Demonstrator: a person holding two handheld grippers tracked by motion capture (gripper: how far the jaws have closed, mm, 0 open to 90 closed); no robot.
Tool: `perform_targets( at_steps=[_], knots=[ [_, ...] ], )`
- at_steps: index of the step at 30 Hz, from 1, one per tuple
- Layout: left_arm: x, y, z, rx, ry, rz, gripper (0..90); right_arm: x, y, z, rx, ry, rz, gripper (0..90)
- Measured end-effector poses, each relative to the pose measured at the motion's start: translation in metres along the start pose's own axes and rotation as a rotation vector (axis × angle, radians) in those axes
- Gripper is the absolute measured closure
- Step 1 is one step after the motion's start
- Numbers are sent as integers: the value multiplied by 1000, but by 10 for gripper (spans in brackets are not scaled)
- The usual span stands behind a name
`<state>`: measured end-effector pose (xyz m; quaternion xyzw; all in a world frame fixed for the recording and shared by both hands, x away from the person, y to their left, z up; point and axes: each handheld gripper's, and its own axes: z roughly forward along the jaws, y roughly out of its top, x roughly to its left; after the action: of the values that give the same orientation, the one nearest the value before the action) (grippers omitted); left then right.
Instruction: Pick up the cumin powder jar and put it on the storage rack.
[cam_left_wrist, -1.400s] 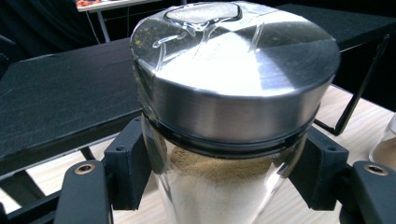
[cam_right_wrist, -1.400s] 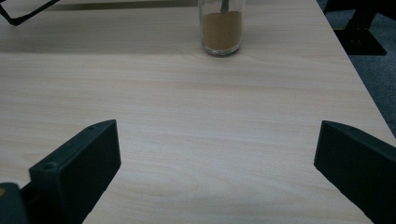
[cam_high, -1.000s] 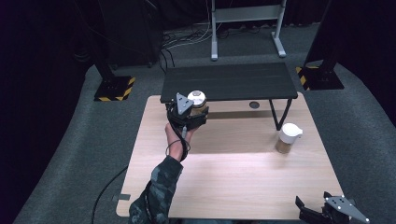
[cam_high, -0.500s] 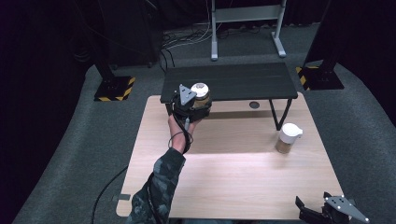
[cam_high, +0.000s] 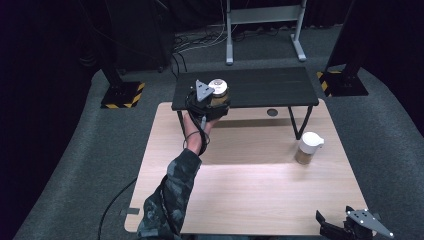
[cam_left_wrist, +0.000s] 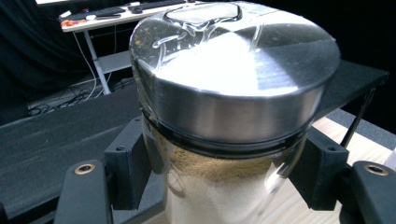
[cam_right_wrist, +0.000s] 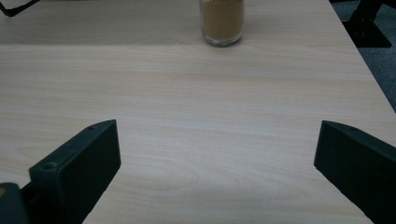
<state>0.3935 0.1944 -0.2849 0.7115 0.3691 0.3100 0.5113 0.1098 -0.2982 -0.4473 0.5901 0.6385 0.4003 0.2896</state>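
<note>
Jar position relative to shelf

Right gripper (cam_high: 334, 231) is parked spread and empty at the near table edge. Left gripper (cam_high: 210, 102) is clamped on the upright steel-lidded glass jar of tan powder (cam_left_wrist: 233, 112), held over the low black shelf (cam_high: 270, 87), near its left end.

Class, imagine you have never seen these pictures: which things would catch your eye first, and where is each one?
First, the glass jar with a shiny metal lid, part-filled with tan powder, clamped in the left gripper and held up at the front edge of the black shelf. Next, a second jar with a white lid standing on the right of the wooden table. The right gripper waits open at the near right corner.
</note>
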Motion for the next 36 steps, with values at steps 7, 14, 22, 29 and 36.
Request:
perform_targets(
  at_steps=[7, 14, 22, 29, 36],
  knots=[
    [3, 10, 7, 3, 5, 0, 307, -2, -1, 1, 0, 1, 0, 0],
    [8, 20, 18, 21, 14, -4, 307, -3, -1, 3, 9, 4, 4, 0],
    [14, 25, 34, 56, 31, -20, 307, -4, -2, 4, 13, 4, 9, 0],
    [20, 26, 46, 96, 37, -42, 307, -6, -2, 5, 22, 6, 12, 0],
    [21, 29, 54, 124, 34, -38, 307, -7, -2, 6, 28, 4, 14, 0]
  ],
)
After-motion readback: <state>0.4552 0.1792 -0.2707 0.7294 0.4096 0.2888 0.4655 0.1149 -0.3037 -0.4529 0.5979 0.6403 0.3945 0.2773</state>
